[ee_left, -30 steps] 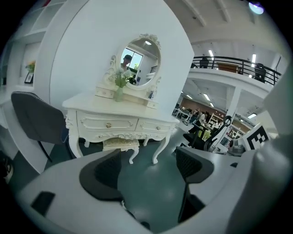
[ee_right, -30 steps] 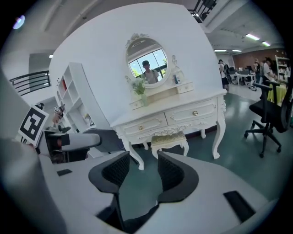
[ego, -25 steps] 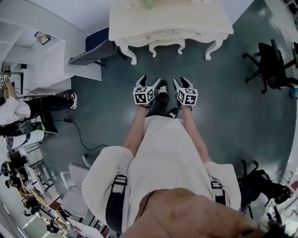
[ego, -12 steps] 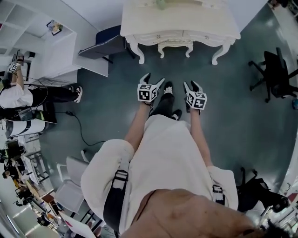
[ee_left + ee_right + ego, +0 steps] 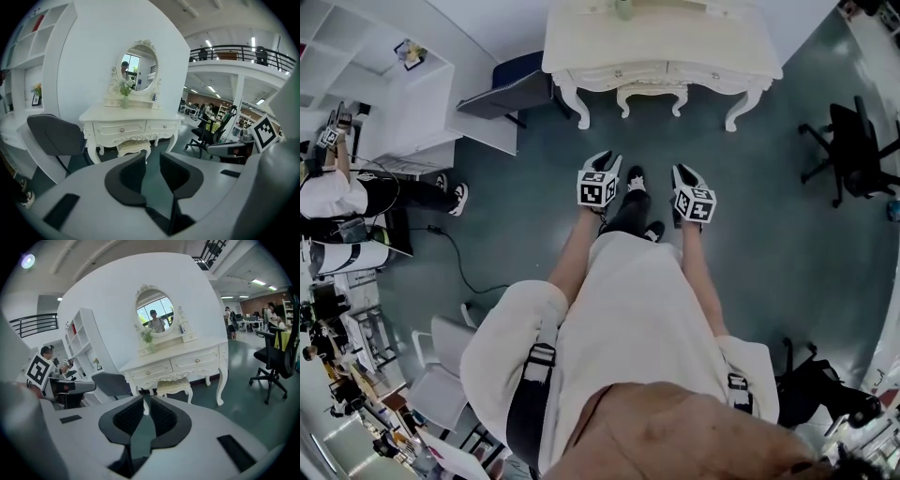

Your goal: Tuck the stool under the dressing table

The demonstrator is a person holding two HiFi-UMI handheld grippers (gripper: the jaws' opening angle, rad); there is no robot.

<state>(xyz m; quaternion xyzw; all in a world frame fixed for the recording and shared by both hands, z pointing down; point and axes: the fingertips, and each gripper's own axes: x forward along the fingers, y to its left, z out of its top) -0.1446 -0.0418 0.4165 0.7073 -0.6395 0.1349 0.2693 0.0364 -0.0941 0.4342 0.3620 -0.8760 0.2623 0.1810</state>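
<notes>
Cream stool [image 5: 174, 386] sits under dressing table [image 5: 675, 42]; left tool [image 5: 607, 157] and right tool [image 5: 685, 172] just closed nearly together, empty.

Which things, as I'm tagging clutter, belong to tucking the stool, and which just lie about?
Job: stool, standing under the dressing table.
Lying about: grey chair, black office chair, white shelves, vase of flowers.

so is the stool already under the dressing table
Yes, the stool sits between the front legs of the dressing table, beneath its drawers.
</notes>
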